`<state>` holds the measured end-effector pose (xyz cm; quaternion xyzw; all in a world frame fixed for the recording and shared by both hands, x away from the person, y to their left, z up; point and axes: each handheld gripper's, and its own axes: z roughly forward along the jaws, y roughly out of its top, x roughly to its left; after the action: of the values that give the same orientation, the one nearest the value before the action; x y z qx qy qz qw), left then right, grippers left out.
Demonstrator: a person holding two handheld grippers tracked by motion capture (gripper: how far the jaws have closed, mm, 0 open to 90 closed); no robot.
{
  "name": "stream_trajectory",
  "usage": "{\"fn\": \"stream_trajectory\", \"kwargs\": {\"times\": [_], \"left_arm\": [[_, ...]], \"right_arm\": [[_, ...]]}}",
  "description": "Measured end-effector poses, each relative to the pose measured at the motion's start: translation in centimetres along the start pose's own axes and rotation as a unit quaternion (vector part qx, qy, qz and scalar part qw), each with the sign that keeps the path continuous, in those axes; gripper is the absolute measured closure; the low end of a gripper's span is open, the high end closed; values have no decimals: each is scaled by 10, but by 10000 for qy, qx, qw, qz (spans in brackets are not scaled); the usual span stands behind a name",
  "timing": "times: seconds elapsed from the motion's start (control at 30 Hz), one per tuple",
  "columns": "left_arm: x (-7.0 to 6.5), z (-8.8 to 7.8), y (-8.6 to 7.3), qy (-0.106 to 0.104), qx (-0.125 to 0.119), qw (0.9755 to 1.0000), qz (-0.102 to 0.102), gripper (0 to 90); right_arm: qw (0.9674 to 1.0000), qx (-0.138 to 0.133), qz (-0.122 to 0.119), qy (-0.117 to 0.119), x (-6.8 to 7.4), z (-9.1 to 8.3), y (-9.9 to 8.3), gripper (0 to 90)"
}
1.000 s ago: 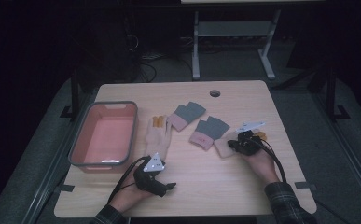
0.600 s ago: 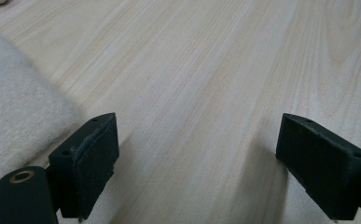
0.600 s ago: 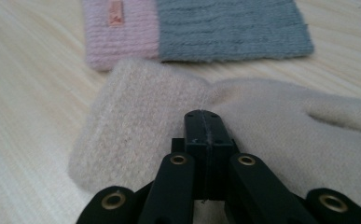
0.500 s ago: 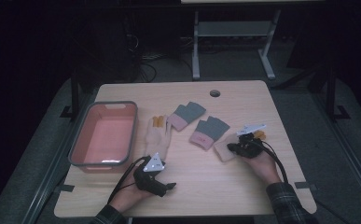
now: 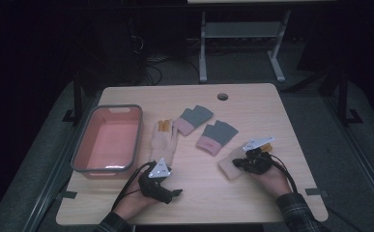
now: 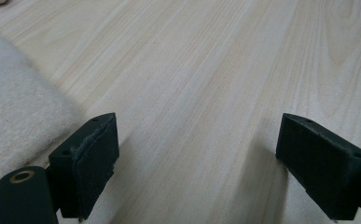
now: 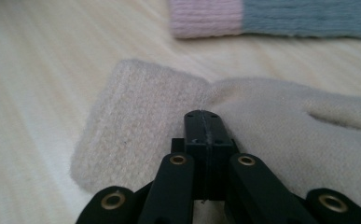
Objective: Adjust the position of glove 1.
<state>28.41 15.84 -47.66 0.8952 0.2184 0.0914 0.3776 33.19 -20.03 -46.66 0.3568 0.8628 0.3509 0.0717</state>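
A cream glove [image 5: 229, 169] lies at the table's right front, and my right gripper [image 5: 237, 163] is shut on it. In the right gripper view the jaws [image 7: 205, 126] stand pressed together on the puckered knit of this cream glove [image 7: 136, 121]. A second cream glove [image 5: 165, 140] with orange fingertips lies left of centre. My left gripper [image 5: 177, 192] rests just in front of it, open. In the left gripper view the gripper [image 6: 197, 158] has bare wood between its pads, and the cream glove's [image 6: 15, 116] edge lies beside the left jaw.
Two grey gloves with pink cuffs [image 5: 193, 119] [image 5: 217, 137] lie mid-table; one of these grey gloves [image 7: 271, 16] lies just beyond the held glove. A pink bin [image 5: 78, 154] with a grey rim stands at the left. A cable hole [image 5: 222, 96] is near the far edge.
My right gripper has slid toward the table's front and a little left, dragging the cream glove with it. The left gripper has stayed where it was.
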Motion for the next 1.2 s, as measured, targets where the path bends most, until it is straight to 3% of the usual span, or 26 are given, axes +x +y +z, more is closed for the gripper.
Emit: {"fn": "stream_trajectory", "kwargs": {"times": [0.57, 1.1, 1.2], "left_arm": [[0, 0, 0, 2, 0, 10000, 3, 125], [0, 0, 0, 6, -4, 10000, 7, 125], [0, 0, 0, 6, -9, 10000, 3, 125]], "right_arm": [[9983, 96, -425, 394, 34, 10, 7, 900], [9897, 218, -997, 1000, 76, 26, 18, 900], [9893, 225, -976, 1062, 81, 27, 19, 900]]}}
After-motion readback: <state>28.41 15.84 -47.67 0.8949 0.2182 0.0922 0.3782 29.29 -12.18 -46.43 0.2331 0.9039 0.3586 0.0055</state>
